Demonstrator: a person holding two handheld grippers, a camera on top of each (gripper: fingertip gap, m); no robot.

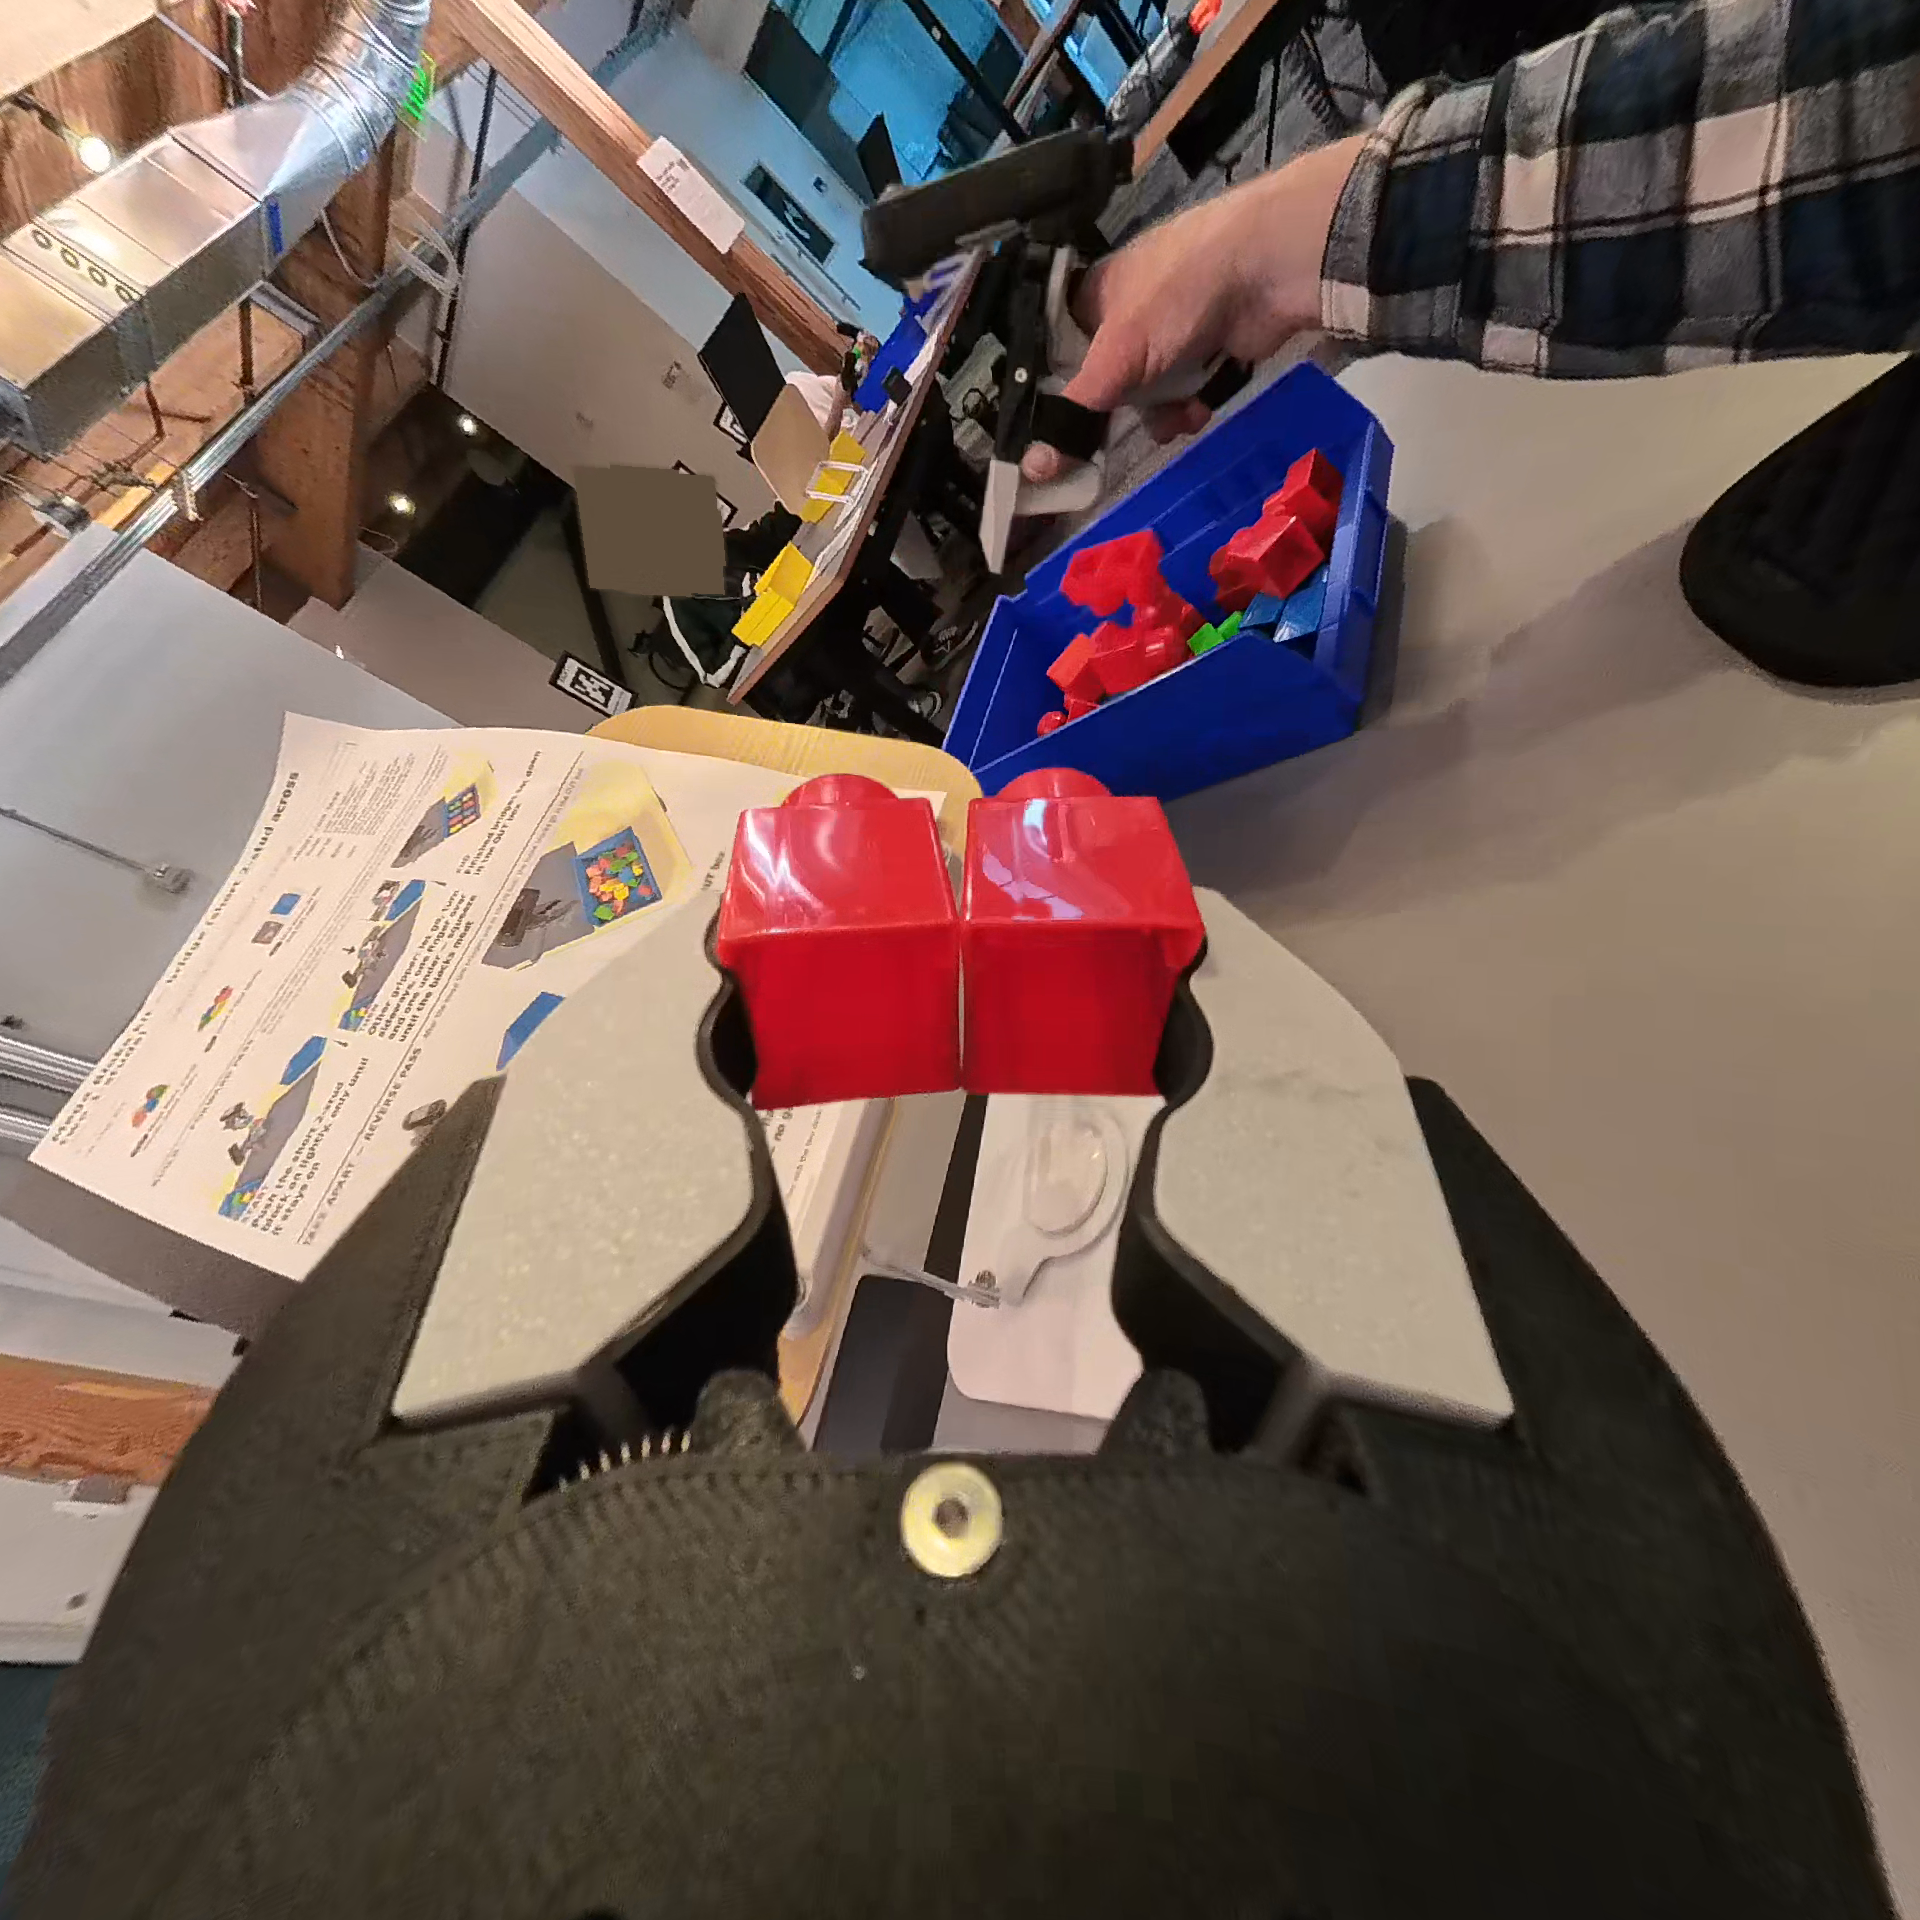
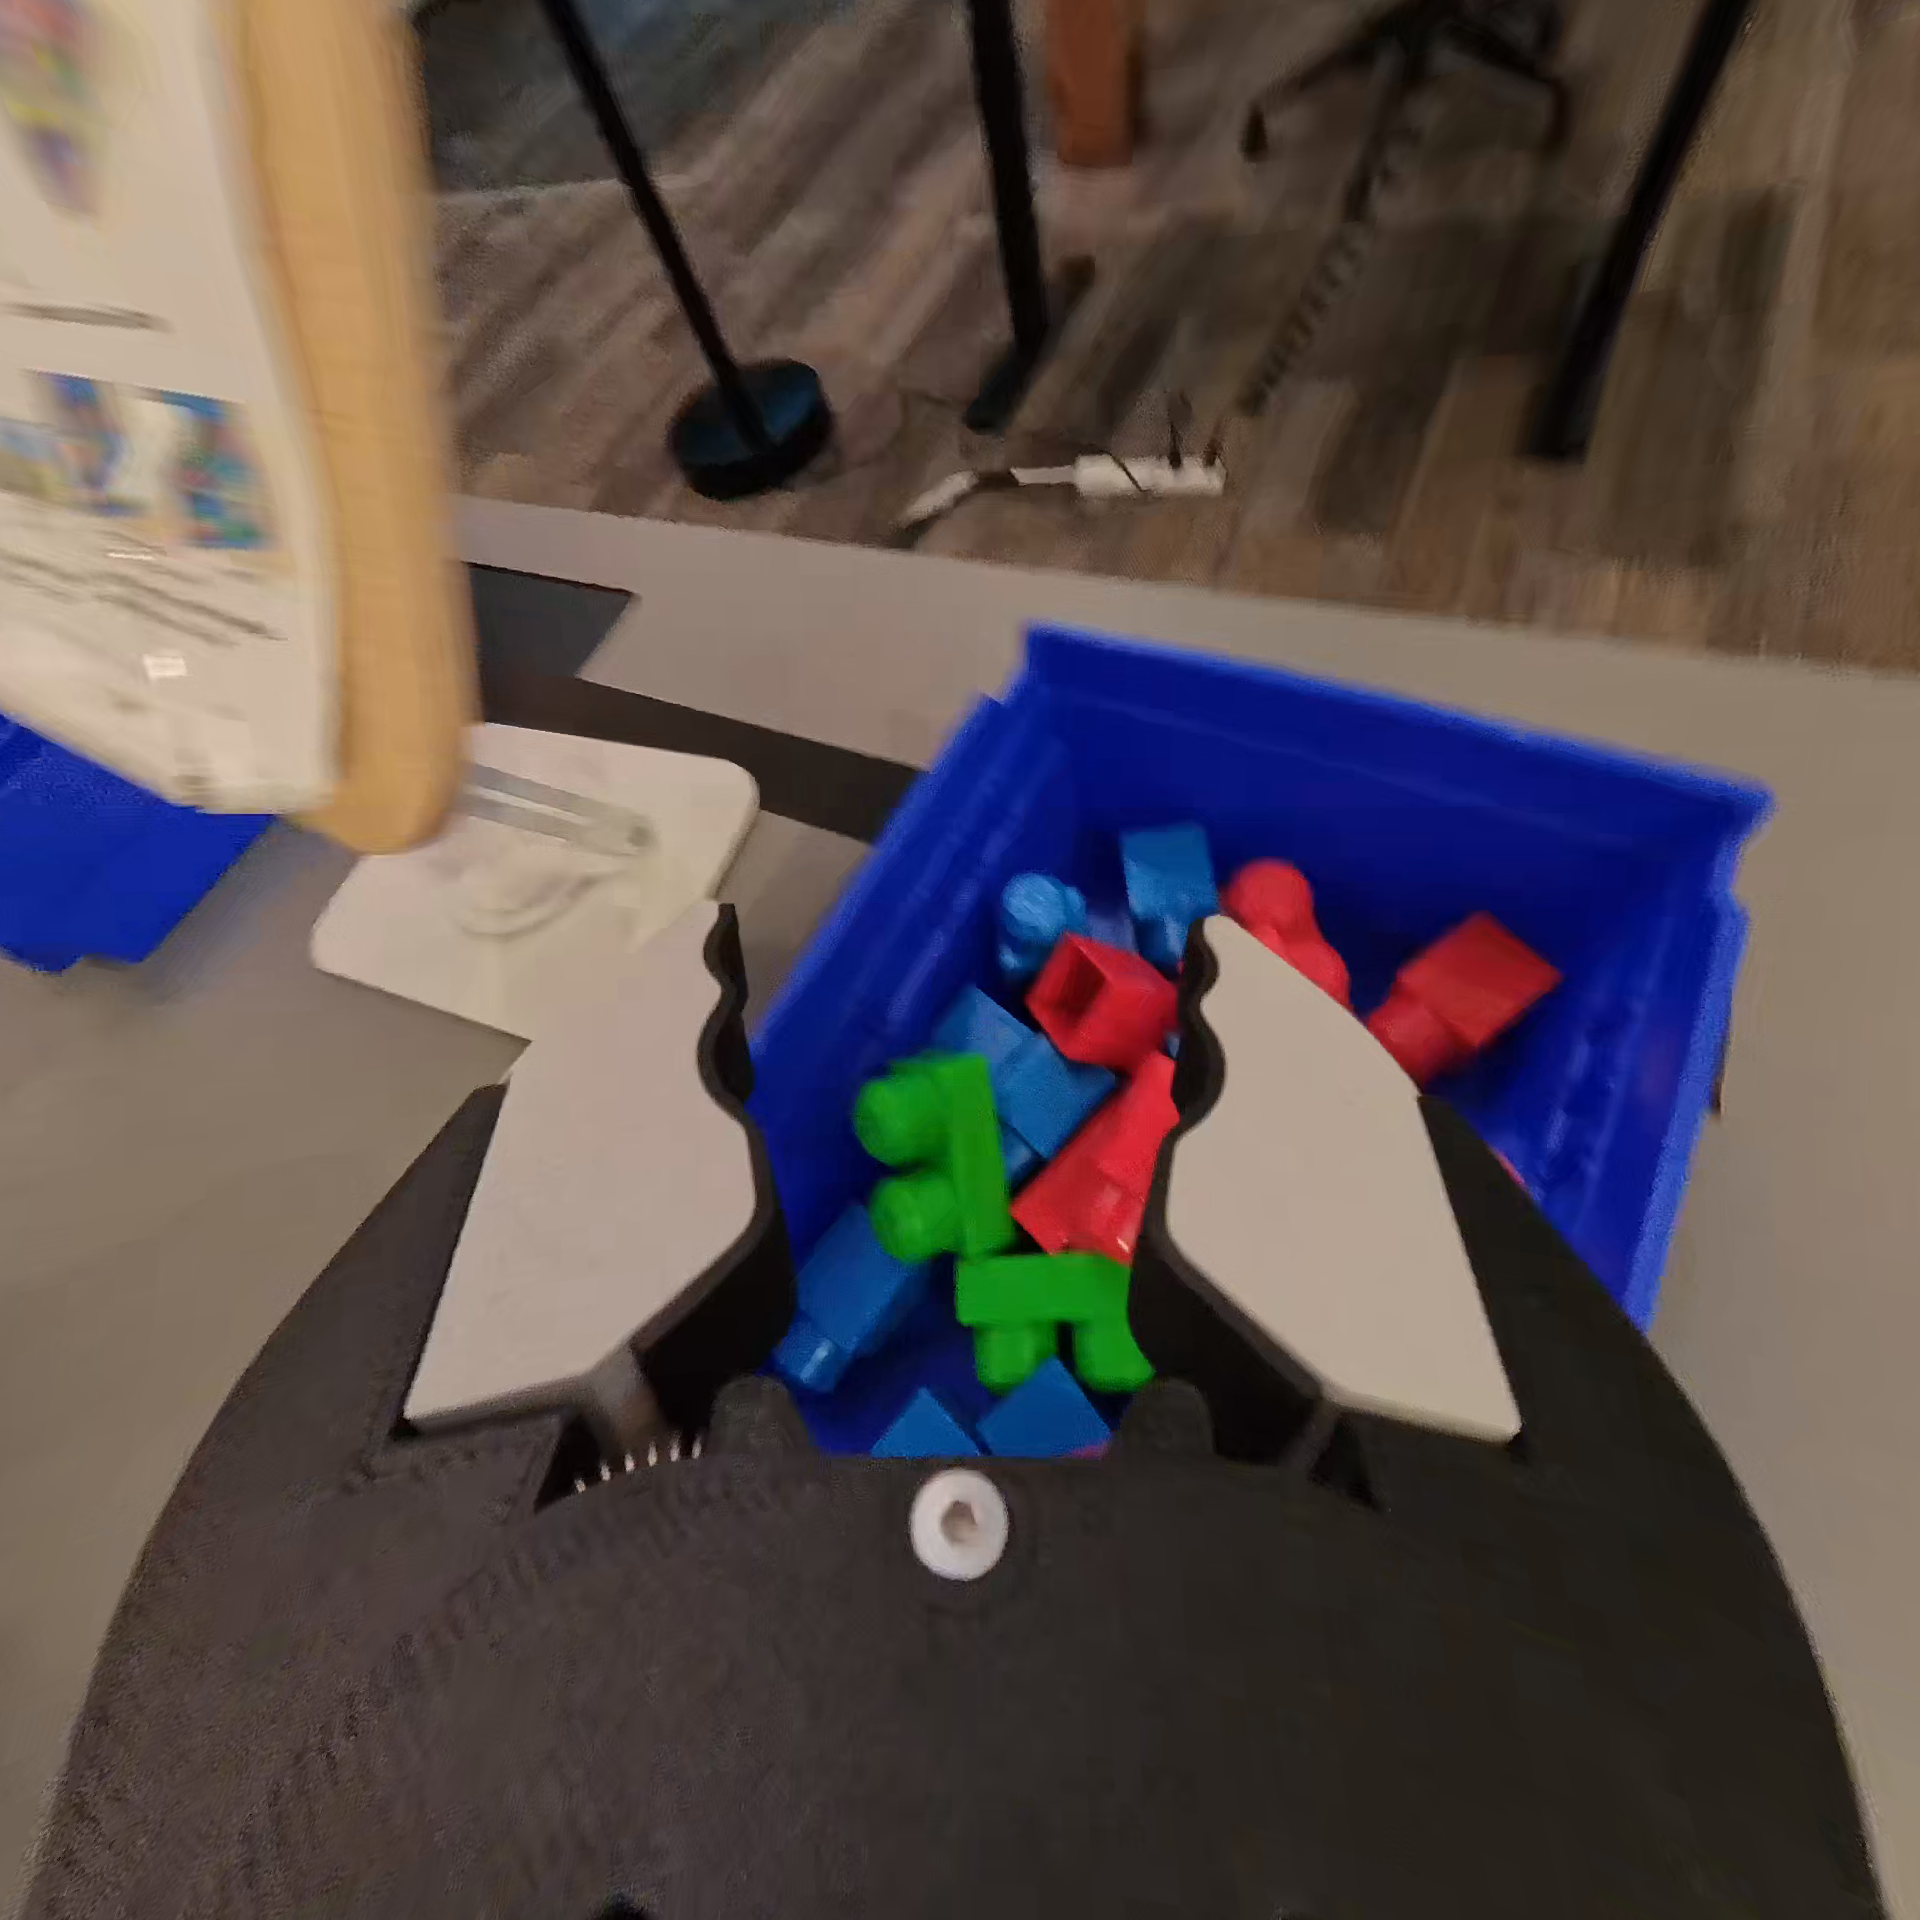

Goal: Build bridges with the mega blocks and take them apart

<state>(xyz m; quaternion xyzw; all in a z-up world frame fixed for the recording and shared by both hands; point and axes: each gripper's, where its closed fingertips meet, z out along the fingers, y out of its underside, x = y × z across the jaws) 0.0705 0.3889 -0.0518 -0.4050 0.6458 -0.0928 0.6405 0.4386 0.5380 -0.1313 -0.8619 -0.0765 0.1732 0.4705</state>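
Mega blocks were the business at hand: two red single-stud blocks (image 1: 961, 966) sat side by side, clamped between the pads of the left gripper (image 1: 961, 997), studs pointing away from the camera, while the rest lay jumbled in the blue bin (image 2: 1392, 727) beyond and to the right of those jaws. The right gripper (image 2: 961, 1008) hung over that bin with its jaws spread wide and bare; a red hollow-ended block (image 2: 1107, 997) and two green two-stud pieces (image 2: 956, 1153) lay directly beneath the gap. The step looked like fetching a spanning piece for the red pair, so it seemed wise to drop onto a green piece square across its short sides, close only once both pads flanked it, and keep the left pair level and firmly squeezed so the two blocks did not splay. The grey bench (image 2: 208, 1143) was smooth and matt, carrying a printed instruction sheet (image 1: 343, 966) on a wooden board (image 2: 353, 416) left of the jaws. Past the bench edge, wood-plank floor, black stand legs and a cable showed; ducting ran overhead.
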